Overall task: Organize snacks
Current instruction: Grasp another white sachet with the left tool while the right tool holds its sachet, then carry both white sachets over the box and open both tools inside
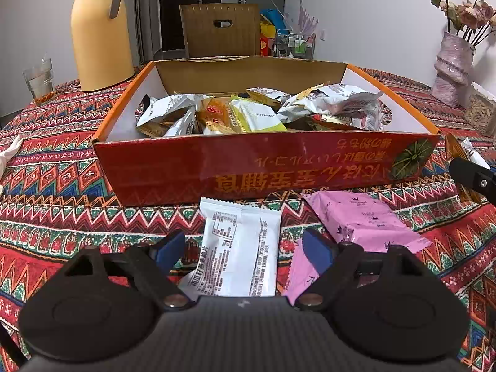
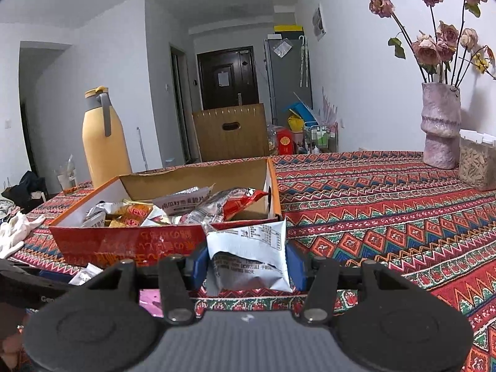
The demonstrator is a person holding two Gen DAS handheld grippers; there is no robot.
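Observation:
An open orange-red cardboard box (image 1: pixel 263 161) stands on the patterned tablecloth, holding several wrapped snacks (image 1: pixel 257 114). In front of it a white snack packet (image 1: pixel 238 248) lies flat between the fingers of my left gripper (image 1: pixel 243 251). That gripper is open, and both blue pads stand clear of the packet. A pink packet (image 1: pixel 365 220) lies just to the right of it. In the right wrist view my right gripper (image 2: pixel 248 266) is shut on a crumpled pale white packet (image 2: pixel 248 248), held just in front of the box's (image 2: pixel 124 241) near right corner.
A yellow thermos jug (image 1: pixel 99 37) and a glass (image 1: pixel 40 80) stand at the back left. A pink vase of dried roses (image 2: pixel 440 127) and a clear container of seeds (image 2: pixel 477 161) are at the right. A white cloth (image 2: pixel 15 232) lies at the left edge. A chair back (image 1: pixel 220 31) rises behind the table.

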